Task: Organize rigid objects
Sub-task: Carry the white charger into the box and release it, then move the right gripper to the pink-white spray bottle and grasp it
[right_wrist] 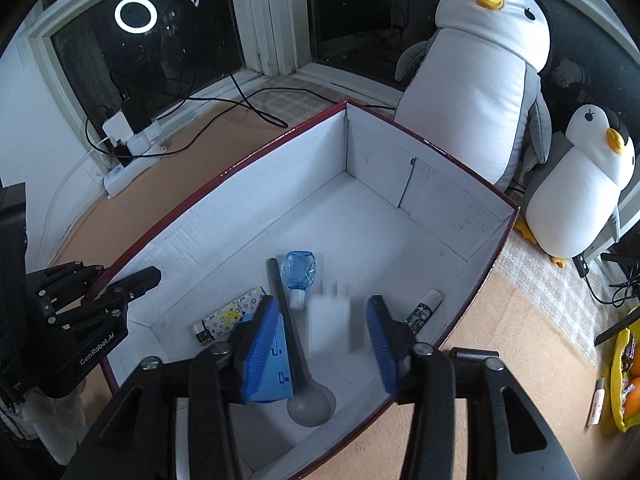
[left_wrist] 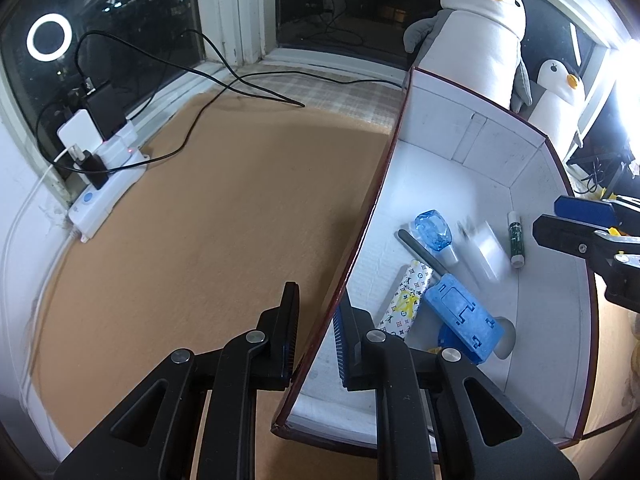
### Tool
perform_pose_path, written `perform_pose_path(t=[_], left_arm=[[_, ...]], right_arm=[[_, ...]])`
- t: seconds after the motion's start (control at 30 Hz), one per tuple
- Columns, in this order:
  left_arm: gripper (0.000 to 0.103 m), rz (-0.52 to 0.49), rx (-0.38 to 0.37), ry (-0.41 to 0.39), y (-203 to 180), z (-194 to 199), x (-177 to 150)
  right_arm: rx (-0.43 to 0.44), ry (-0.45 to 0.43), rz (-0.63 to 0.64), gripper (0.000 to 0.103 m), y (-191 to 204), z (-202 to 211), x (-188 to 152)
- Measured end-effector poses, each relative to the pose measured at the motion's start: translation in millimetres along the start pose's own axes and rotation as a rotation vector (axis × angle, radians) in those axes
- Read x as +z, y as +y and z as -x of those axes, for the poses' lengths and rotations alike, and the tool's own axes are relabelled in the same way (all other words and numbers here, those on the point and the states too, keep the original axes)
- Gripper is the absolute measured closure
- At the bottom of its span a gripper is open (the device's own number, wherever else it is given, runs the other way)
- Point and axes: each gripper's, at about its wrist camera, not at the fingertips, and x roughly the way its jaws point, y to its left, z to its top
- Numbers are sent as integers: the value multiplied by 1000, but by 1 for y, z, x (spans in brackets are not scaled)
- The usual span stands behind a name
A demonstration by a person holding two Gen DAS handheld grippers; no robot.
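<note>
A white box with a dark red rim holds several items: a blue clear bottle, a grey spoon, a patterned white case, a blue plastic block and a green-labelled tube. A blurred white charger is in mid-air between the open fingers of my right gripper, which is above the box. My left gripper straddles the box's left wall, fingers close on both sides of it. The charger, bottle and block show in the left wrist view too.
A white power strip with plugs and black cables lies by the window at the left on the tan mat. Two plush penguins stand behind the box. A yellow tray sits at the far right.
</note>
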Motion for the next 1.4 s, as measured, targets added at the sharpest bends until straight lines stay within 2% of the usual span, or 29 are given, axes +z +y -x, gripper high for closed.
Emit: perform_pose_path(t=[0.3, 0.6, 0.87, 1.13, 1.4], left_arm=[[88, -5, 8, 1, -1, 0, 2], [88, -11, 24, 5, -3, 0, 2], [87, -21, 47, 15, -5, -1, 3], [85, -21, 74, 31, -9, -3, 5], [84, -29, 108, 44, -13, -6, 6]], right_arm=[[31, -74, -62, 53, -13, 27, -7], [6, -148, -191, 53, -64, 65, -42], [-75, -160, -329, 53, -130, 85, -92], [-219, -127, -490, 53, -212, 89, -158], [-323, -89, -547, 53, -270, 85, -203]])
